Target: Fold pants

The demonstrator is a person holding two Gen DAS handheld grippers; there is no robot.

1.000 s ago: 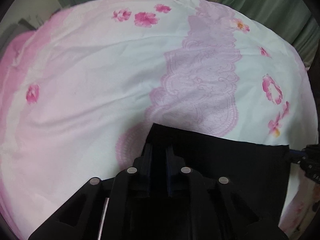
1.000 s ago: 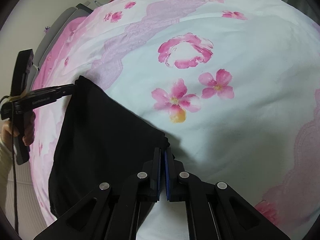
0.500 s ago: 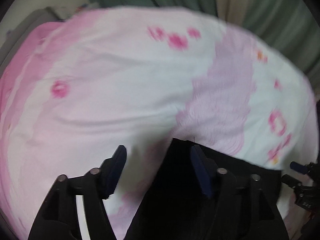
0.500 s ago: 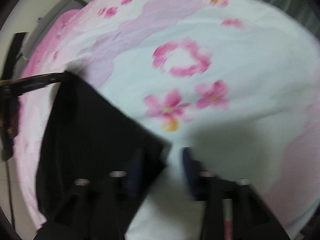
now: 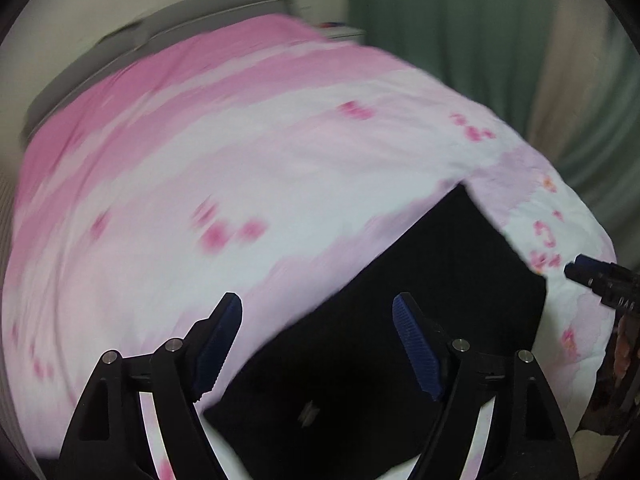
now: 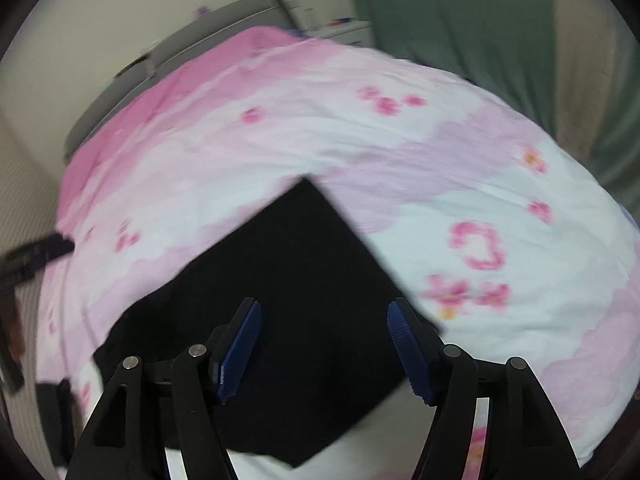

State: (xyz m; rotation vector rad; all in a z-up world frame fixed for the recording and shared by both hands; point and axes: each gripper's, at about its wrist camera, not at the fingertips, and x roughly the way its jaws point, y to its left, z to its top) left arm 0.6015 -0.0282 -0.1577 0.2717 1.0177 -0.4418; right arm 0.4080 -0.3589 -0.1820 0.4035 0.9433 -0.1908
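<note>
The black pants [image 5: 404, 320] lie folded flat in a rough rectangle on the pink-and-white floral bedspread [image 5: 200, 152]. My left gripper [image 5: 318, 320] is open and empty, raised above the pants' left edge. In the right wrist view the pants [image 6: 288, 280] lie below and ahead of my right gripper [image 6: 324, 324], which is open and empty. The right gripper's tip [image 5: 600, 280] shows at the right edge of the left wrist view. The left gripper [image 6: 36, 252] shows blurred at the left edge of the right wrist view.
The bed has a grey headboard [image 5: 120, 56] against a cream wall at the far left. Green and beige curtains [image 5: 480, 40] hang behind the bed on the right. A white cabinet [image 6: 344, 32] stands beyond the bed's far corner.
Both grippers were shut on the pants' corners; they have opened, let go and pulled back and up. The pants now lie free on the bed.
</note>
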